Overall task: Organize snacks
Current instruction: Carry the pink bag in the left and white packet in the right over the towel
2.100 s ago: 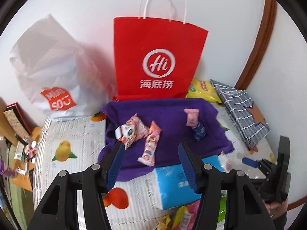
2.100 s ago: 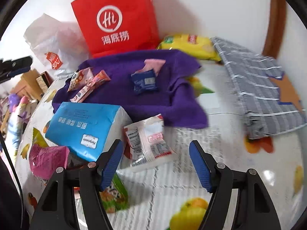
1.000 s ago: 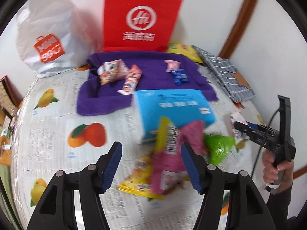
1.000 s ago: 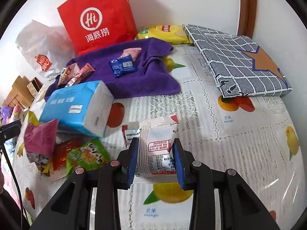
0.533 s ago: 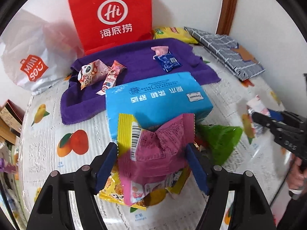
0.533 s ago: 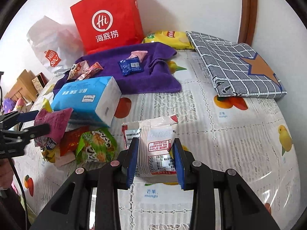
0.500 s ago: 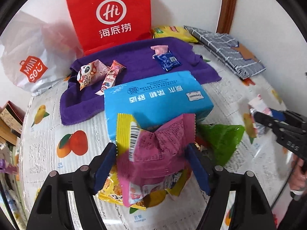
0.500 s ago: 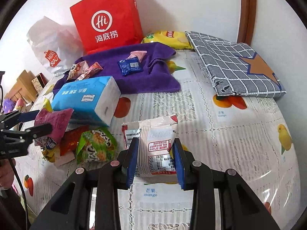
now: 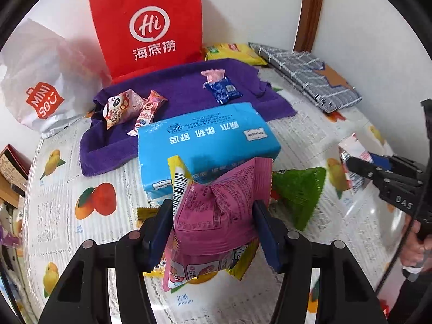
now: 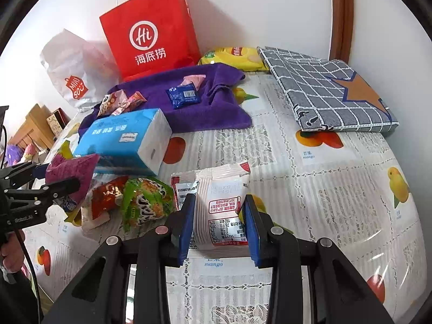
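gripping a pink snack bag (image 9: 216, 216) in my left gripper (image 9: 213, 229) and a white packet (image 10: 221, 210) in my right gripper (image 10: 219, 224), i count four snacks on the purple towel (image 9: 183, 94).

Red paper bag (image 9: 147, 24) beside white bag (image 9: 37, 81).

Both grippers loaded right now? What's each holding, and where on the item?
Yes. Left gripper clamps the pink snack bag across its middle. Right gripper pinches the white packet by its two side edges, at its lower half.
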`<move>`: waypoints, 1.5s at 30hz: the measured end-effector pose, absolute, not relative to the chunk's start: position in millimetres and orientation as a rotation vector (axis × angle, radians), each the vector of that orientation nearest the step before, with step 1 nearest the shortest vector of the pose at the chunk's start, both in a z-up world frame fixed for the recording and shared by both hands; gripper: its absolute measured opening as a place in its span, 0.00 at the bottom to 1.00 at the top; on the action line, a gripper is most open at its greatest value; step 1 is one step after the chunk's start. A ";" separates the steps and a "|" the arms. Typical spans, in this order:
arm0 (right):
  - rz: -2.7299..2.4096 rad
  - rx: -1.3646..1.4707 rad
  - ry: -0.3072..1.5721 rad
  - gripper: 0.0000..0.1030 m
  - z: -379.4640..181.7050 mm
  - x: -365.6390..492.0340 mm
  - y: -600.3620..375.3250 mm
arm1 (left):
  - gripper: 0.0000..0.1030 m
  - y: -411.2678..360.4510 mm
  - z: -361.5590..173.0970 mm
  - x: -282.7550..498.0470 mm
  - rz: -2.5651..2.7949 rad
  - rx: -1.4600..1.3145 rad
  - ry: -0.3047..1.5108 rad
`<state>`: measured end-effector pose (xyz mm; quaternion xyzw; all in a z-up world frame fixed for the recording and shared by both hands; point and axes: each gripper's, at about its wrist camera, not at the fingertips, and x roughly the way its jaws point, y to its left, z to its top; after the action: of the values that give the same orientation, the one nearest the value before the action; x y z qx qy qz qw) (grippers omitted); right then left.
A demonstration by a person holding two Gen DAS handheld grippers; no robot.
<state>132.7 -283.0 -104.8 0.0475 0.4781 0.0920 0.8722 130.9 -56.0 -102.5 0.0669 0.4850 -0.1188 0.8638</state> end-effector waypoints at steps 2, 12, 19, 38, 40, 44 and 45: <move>0.197 0.099 0.988 0.34 -98.6 130.8 -280.5 | 0.55 -52.5 -96.2 127.3 -0.241 0.129 1.006; 0.243 0.080 0.912 0.34 -55.8 126.1 -253.6 | 0.56 -28.2 -66.9 120.2 -0.211 0.036 0.962; 0.289 0.079 0.872 0.34 -32.7 141.1 -235.6 | 0.56 -11.7 -44.7 126.6 -0.168 -0.003 0.922; 0.361 0.051 0.797 0.34 10.5 235.6 -189.8 | 0.56 21.6 -3.5 188.9 -0.094 -0.066 0.865; 0.368 0.057 0.796 0.34 10.8 248.1 -187.1 | 0.56 24.5 -2.5 200.6 -0.088 -0.074 0.868; 0.371 0.071 0.805 0.34 9.2 275.7 -182.9 | 0.56 27.0 -0.7 221.4 -0.075 -0.074 0.870; 0.369 0.072 0.805 0.34 8.6 280.9 -182.6 | 0.56 28.2 -0.1 227.1 -0.073 -0.075 0.868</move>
<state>280.9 -182.6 8.6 0.0348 0.3895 0.1783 0.9029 227.1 28.2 -0.1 -0.0361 0.4203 -0.0352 0.9060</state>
